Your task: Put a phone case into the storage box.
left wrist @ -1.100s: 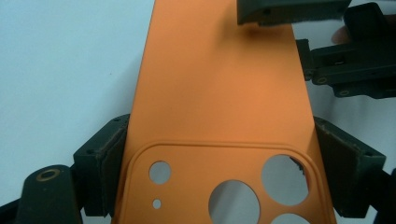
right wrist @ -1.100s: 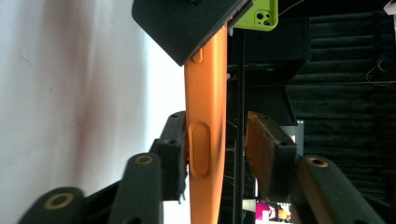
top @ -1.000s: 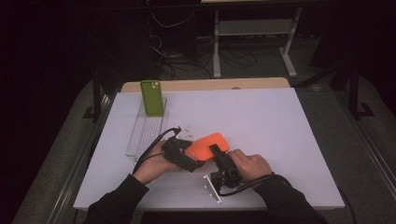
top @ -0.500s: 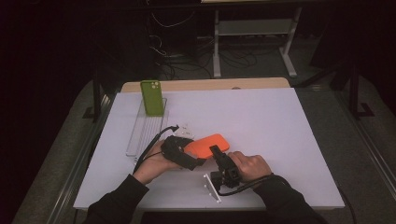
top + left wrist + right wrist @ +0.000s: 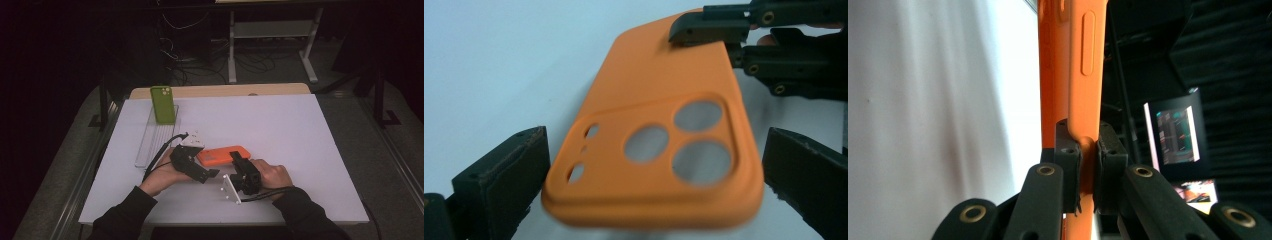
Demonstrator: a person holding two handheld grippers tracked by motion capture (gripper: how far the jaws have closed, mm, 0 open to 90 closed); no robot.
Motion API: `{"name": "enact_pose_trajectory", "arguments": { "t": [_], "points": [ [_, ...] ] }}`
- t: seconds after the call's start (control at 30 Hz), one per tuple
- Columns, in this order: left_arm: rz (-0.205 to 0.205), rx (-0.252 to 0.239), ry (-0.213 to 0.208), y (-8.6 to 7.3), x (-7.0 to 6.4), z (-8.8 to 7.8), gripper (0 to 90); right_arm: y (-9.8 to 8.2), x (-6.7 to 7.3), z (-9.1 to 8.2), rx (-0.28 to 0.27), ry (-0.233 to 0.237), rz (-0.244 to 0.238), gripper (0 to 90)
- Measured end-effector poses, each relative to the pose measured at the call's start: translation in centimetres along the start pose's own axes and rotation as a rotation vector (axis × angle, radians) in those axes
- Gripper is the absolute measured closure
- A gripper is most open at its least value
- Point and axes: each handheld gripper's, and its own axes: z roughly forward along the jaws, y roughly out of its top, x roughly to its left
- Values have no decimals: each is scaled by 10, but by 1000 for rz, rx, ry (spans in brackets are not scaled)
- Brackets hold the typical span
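The right tool (image 5: 239, 161) is seen clamped on the near short edge of the orange soft-plastic phone case (image 5: 222, 155), its jaws brought narrow around the rim; in the right gripper view the rim (image 5: 1087, 142) is pinched between the two pads, and the case runs straight away from the tool toward 12 o'clock. The jaws of this tool have just been closing, with the case edge between them. In the high view the case lies low over the white surface (image 5: 280, 125), with its long axis from about 8 o'clock to 2 o'clock; whether it rests on the surface or is lifted slightly cannot be told.

From the left tool (image 5: 200, 167) the case lies toward 1 o'clock, close by. In the left gripper view the camera-cutout end of the case (image 5: 659, 150) is seen between the two jaws, which stand wide with a gap on each side, so nothing is gripped there. These jaws have just been opening, and the case is left free of their pads. The right tool is thus the one that carries the case, and any coming move is judged to turn on that single grip at the short edge.

Farther off, at 11 o'clock, a green phone case (image 5: 163, 104) is stood upright at the far end of a clear ridged tray (image 5: 150, 145).

Against the earlier frames, the case and both hands are found in nearly the same place.
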Motion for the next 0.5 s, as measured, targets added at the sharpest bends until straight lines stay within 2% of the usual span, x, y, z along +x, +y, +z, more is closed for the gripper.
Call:
{"name": "enact_pose_trajectory", "arguments": {
  "t": [0.07,0.1,0.13,0.17,0.23,0.27,0.3,0.33,0.37,0.43,0.5],
  "points": [
    [-3,-6,5,0,1,-1,0,-2,-4,1,2,33,41,818],
    [-15,-15,6,0,1,-1,0,-4,-7,1,4,34,57,818],
    [1,-20,10,0,3,-2,0,-5,-9,2,-2,36,102,818],
    [2,-24,9,0,3,-2,0,-7,-11,2,8,58,150,817],
    [-19,-27,12,0,3,-3,0,-10,-15,3,9,65,187,817],
    [-13,-24,15,0,4,-4,0,-12,-18,4,8,74,212,817],
    [-32,-38,13,-1,4,-3,0,-14,-20,4,6,84,240,817],
    [-41,-50,16,-1,4,-3,0,-13,-21,2,20,108,319,817],
    [-36,-50,16,-1,5,-3,0,-14,-22,3,24,113,359,817],
    [-39,-52,19,-1,6,-4,0,-17,-26,3,18,140,431,817],
    [-22,-53,26,-1,8,-4,0,-20,-30,4,21,159,481,817]
  ]
}}
